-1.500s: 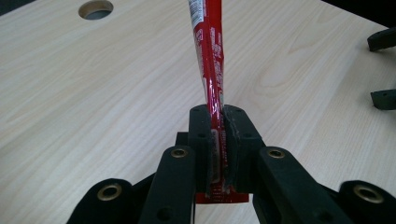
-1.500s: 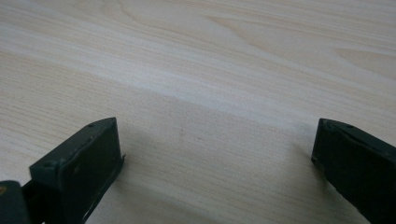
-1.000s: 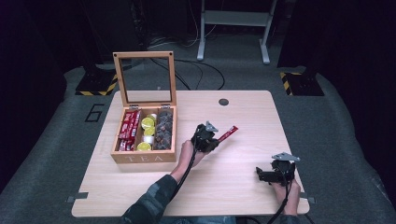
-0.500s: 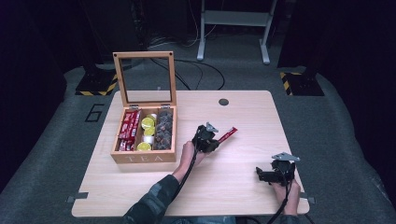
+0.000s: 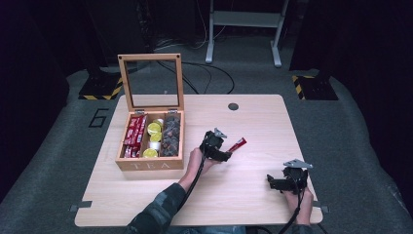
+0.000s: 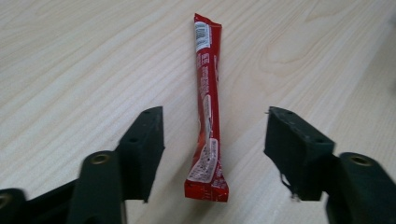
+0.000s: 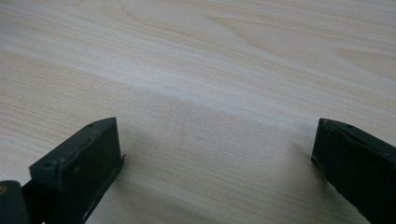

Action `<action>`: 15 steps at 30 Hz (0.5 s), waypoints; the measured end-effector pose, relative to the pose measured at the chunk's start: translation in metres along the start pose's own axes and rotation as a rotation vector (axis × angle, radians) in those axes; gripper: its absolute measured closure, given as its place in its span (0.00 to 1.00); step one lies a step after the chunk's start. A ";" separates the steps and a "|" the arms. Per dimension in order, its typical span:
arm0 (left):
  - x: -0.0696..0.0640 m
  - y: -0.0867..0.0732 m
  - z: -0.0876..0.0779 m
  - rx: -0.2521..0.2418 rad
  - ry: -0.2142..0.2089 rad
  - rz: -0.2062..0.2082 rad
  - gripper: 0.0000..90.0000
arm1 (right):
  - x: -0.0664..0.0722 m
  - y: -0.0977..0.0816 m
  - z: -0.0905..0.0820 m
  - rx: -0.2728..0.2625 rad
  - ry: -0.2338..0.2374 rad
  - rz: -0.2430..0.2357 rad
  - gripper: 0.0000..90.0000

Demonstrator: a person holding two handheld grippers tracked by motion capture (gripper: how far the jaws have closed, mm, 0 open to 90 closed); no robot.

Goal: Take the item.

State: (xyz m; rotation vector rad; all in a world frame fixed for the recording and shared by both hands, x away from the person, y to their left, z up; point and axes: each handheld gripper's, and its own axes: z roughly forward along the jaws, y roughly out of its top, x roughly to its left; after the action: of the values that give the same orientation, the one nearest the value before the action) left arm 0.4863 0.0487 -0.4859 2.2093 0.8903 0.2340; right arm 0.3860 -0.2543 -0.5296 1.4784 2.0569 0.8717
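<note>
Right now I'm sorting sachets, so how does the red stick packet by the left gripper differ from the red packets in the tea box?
The red stick packet lies alone on the bare table, between the left gripper's just-opened jaws, untouched by either; the boxed red packets sit packed together in the tea box's left compartment. Both look red and slim.

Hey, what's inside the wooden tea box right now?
The tea box holds red stick packets on the left, yellow-lidded cups in the middle, and dark brown pieces on the right. Whatever lies beneath those top layers is covered.
</note>
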 end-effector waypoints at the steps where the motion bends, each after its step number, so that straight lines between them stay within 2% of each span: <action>1: -0.001 0.000 -0.002 -0.001 -0.012 0.003 0.35 | 0.000 0.000 0.000 0.000 0.000 0.001 0.01; 7: -0.007 0.000 -0.016 -0.009 -0.022 0.031 0.20 | 0.000 0.000 0.000 0.000 0.000 0.000 0.01; 10: -0.009 -0.004 -0.028 -0.030 -0.029 0.040 0.17 | 0.000 0.000 0.000 -0.001 -0.002 0.003 0.01; 15: -0.010 -0.009 -0.039 -0.034 -0.034 0.048 0.15 | 0.000 0.000 0.000 -0.001 -0.002 0.003 0.01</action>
State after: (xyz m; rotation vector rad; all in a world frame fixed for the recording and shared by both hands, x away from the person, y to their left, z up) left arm 0.4585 0.0686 -0.4633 2.1987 0.8100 0.2318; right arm 0.3859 -0.2540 -0.5297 1.4818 2.0529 0.8717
